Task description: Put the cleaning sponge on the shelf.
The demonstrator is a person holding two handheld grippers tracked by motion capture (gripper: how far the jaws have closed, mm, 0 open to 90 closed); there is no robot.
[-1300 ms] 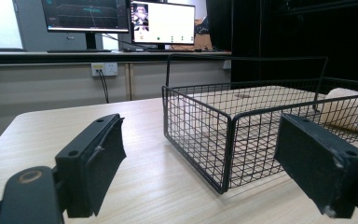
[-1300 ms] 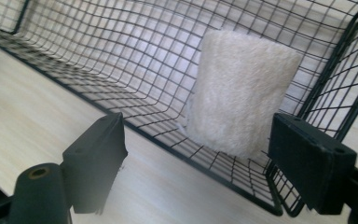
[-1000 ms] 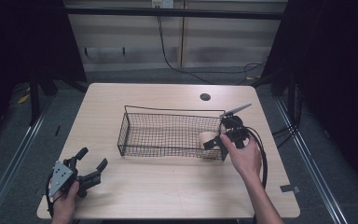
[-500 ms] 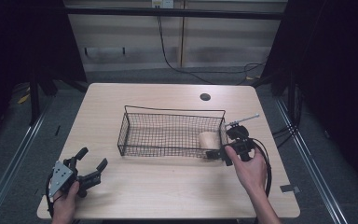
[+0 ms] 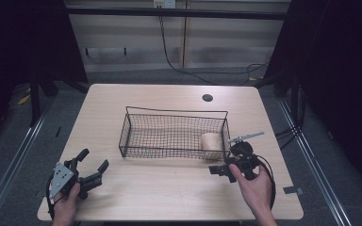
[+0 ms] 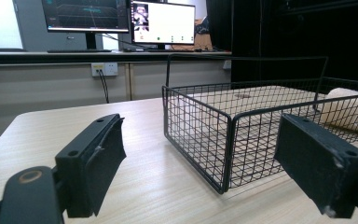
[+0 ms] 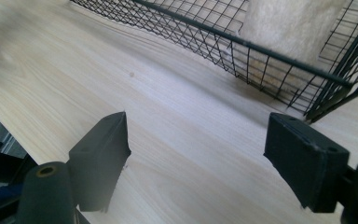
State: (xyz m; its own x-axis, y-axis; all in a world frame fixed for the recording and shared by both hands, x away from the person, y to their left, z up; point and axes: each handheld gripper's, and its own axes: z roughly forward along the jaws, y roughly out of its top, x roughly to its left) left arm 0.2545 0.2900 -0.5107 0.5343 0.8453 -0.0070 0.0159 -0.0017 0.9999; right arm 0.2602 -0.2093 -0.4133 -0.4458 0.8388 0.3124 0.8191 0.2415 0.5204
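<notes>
We hold both grippers with fingers apart and empty, left gripper [image 5: 93,172] near-left on the table [image 5: 169,197], right gripper [image 5: 222,169] just outside the wire basket [image 5: 136,136], whose right end holds the pale roll [image 5: 211,141], apparently deposited.

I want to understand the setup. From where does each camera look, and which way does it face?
High view: above the person's side, facing forward and down on the table; both hands and forearms show.
Left gripper view: on the left gripper, low, facing the wire basket; its open fingers show.
Right gripper view: on the right gripper, tilted down at the table; open fingers show.
Shared: basket, cream roll inside.
</notes>
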